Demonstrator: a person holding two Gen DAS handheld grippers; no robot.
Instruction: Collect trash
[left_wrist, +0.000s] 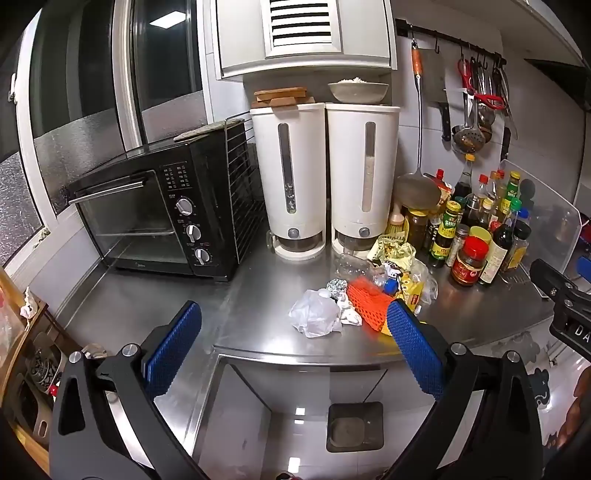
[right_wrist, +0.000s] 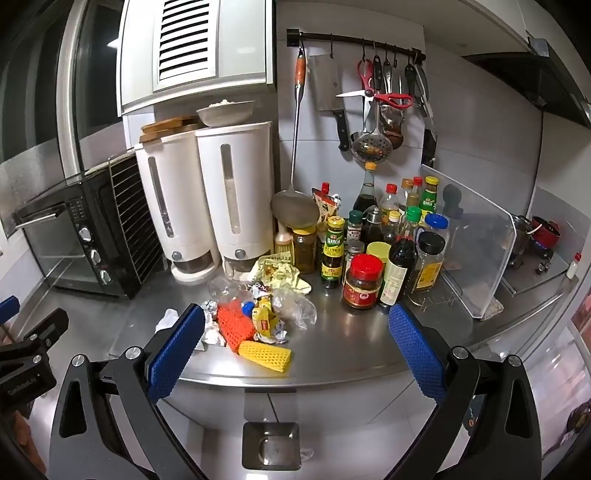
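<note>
From the left wrist I see my left hand-held gripper (left_wrist: 293, 320) spread wide and empty above the steel table (left_wrist: 147, 302), the trash pile (left_wrist: 364, 291) near its right finger. From the right wrist, my right hand-held gripper (right_wrist: 295, 322) is equally wide, holding nothing; the pile (right_wrist: 258, 314) lies by its left finger, beside the sauce bottles (right_wrist: 384, 251).

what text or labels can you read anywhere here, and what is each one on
"DA": white letters on the right claw's black body, cut off by the frame edge.
Bottle and jar labels: printed, too small to read.
Yellow wrapper's red logo: blurred.
Oven panel: markings too small.
Left claw's body: faint print, unreadable.
</note>
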